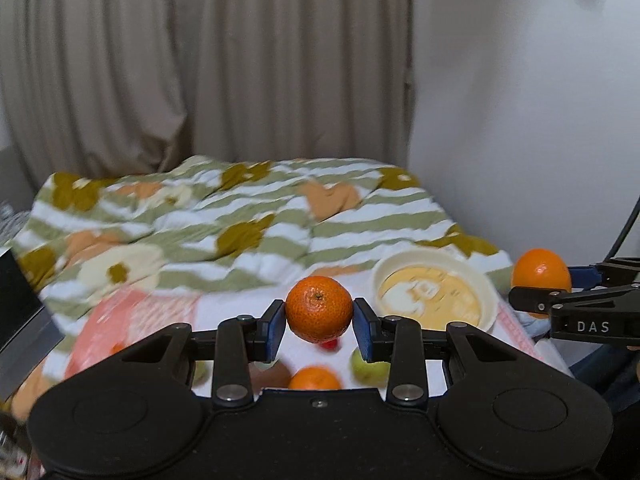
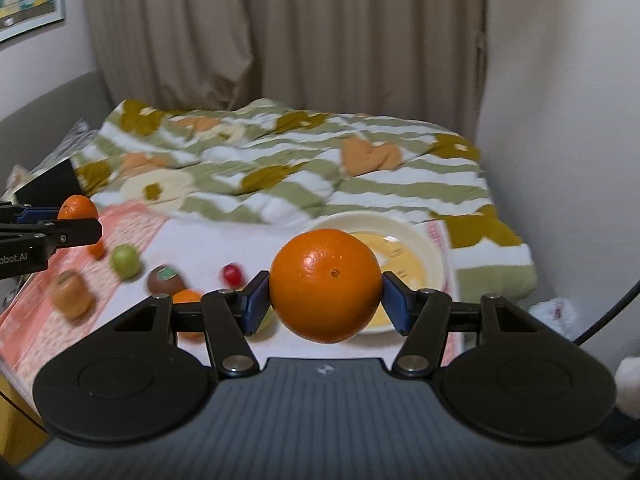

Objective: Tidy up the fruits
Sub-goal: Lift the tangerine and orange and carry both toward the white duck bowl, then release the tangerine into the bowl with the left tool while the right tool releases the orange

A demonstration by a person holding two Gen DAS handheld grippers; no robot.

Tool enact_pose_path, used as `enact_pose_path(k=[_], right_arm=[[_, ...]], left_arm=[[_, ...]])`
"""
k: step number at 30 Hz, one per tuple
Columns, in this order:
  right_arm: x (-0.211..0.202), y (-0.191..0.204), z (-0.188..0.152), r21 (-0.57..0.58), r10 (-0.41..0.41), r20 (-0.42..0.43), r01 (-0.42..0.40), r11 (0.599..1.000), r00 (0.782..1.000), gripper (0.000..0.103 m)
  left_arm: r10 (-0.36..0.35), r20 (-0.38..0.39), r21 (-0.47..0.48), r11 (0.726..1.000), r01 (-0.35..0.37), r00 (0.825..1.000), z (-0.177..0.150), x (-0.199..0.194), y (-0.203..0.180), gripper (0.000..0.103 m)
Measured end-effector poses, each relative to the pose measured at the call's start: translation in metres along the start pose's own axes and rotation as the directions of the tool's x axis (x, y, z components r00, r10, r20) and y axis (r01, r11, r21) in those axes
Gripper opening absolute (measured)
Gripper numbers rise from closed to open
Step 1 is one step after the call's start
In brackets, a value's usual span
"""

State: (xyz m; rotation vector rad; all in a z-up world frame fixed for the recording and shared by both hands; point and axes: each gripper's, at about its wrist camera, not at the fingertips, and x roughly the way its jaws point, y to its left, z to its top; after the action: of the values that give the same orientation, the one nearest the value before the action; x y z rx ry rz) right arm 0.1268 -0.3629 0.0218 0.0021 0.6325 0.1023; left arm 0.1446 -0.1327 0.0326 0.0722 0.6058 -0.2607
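Note:
My left gripper is shut on a small tangerine, held in the air above the cloth. My right gripper is shut on a large orange, also lifted; in the left wrist view this orange shows at the far right. The tangerine appears at the left edge of the right wrist view. A cream bowl with a yellow inside sits on the cloth to the right. Below lie a green fruit, a brown kiwi, another kiwi, a red cherry and an orange fruit.
The fruits lie on a white and pink cloth at the front of a bed with a green striped blanket. Beige curtains and a white wall stand behind. A dark box sits at the left.

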Motion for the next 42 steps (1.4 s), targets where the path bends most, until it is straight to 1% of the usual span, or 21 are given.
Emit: enact_pose_path(k=[2, 3, 4, 6, 8, 14, 19, 23, 27, 28, 31, 35, 36, 37, 38, 40, 42], right_arm=[[0.008, -0.012, 0.008, 0.018, -0.018, -0.002, 0.018, 1.000, 1.000, 0.074], [0.017, -0.023, 0.014, 0.029, -0.040, -0.010, 0.040, 0.999, 0.999, 0.074], [0.017, -0.023, 0.014, 0.029, -0.040, -0.010, 0.040, 0.999, 0.999, 0.074], [0.035, -0.037, 0.024, 0.043, -0.063, -0.022, 0.064, 0.997, 0.998, 0.074], [0.041, -0.041, 0.027, 0.049, -0.069, -0.026, 0.070, 0.996, 0.997, 0.074], [0.079, -0.064, 0.039, 0.097, -0.107, -0.052, 0.112, 0.989, 0.993, 0.074], [0.120, -0.087, 0.040, 0.161, -0.145, -0.097, 0.159, 0.974, 0.985, 0.074], [0.133, -0.094, 0.038, 0.186, -0.162, -0.120, 0.183, 0.965, 0.979, 0.074], [0.149, -0.105, 0.033, 0.211, -0.203, -0.151, 0.232, 0.949, 0.967, 0.074], [0.152, -0.110, 0.030, 0.231, -0.208, -0.166, 0.244, 0.942, 0.964, 0.074], [0.155, -0.113, 0.027, 0.241, -0.214, -0.177, 0.253, 0.937, 0.961, 0.074], [0.158, -0.118, 0.024, 0.248, -0.219, -0.189, 0.263, 0.932, 0.957, 0.074], [0.158, -0.119, 0.023, 0.248, -0.220, -0.190, 0.264, 0.932, 0.957, 0.074], [0.160, -0.121, 0.023, 0.249, -0.220, -0.191, 0.264, 0.932, 0.957, 0.074], [0.160, -0.122, 0.023, 0.249, -0.220, -0.190, 0.264, 0.932, 0.957, 0.074], [0.160, -0.123, 0.024, 0.253, -0.219, -0.189, 0.263, 0.931, 0.957, 0.074], [0.159, -0.125, 0.026, 0.254, -0.216, -0.185, 0.259, 0.932, 0.959, 0.074]], left_arm=[[-0.032, -0.003, 0.012, 0.999, 0.032, 0.999, 0.013, 0.015, -0.008, 0.040], [-0.048, -0.008, 0.017, 0.999, 0.049, 0.999, 0.019, 0.023, -0.013, 0.040], [-0.065, -0.013, 0.024, 0.998, 0.065, 0.998, 0.025, 0.032, -0.017, 0.040], [-0.091, -0.025, 0.050, 0.994, 0.092, 0.996, 0.037, 0.050, -0.026, 0.040], [-0.112, -0.041, 0.077, 0.990, 0.115, 0.993, 0.046, 0.071, -0.035, 0.040], [-0.173, -0.111, 0.149, 0.971, 0.189, 0.979, 0.065, 0.138, -0.056, 0.040], [-0.201, -0.179, 0.209, 0.949, 0.237, 0.963, 0.065, 0.193, -0.071, 0.040], [-0.226, -0.237, 0.250, 0.926, 0.284, 0.945, 0.057, 0.232, -0.083, 0.040], [-0.239, -0.283, 0.284, 0.904, 0.319, 0.929, 0.049, 0.261, -0.096, 0.040], [-0.242, -0.289, 0.293, 0.899, 0.326, 0.926, 0.046, 0.266, -0.099, 0.040], [-0.244, -0.305, 0.322, 0.883, 0.341, 0.921, 0.041, 0.280, -0.108, 0.040], [-0.231, -0.308, 0.353, 0.873, 0.337, 0.923, 0.037, 0.292, -0.116, 0.041], [-0.230, -0.306, 0.356, 0.872, 0.335, 0.924, 0.036, 0.294, -0.116, 0.042], [-0.228, -0.300, 0.360, 0.872, 0.331, 0.926, 0.036, 0.294, -0.116, 0.057], [-0.227, -0.293, 0.363, 0.872, 0.327, 0.929, 0.037, 0.293, -0.116, 0.082], [-0.228, -0.254, 0.368, 0.876, 0.312, 0.940, 0.039, 0.286, -0.113, 0.102], [-0.225, -0.231, 0.381, 0.874, 0.301, 0.946, 0.042, 0.276, -0.111, 0.103]])
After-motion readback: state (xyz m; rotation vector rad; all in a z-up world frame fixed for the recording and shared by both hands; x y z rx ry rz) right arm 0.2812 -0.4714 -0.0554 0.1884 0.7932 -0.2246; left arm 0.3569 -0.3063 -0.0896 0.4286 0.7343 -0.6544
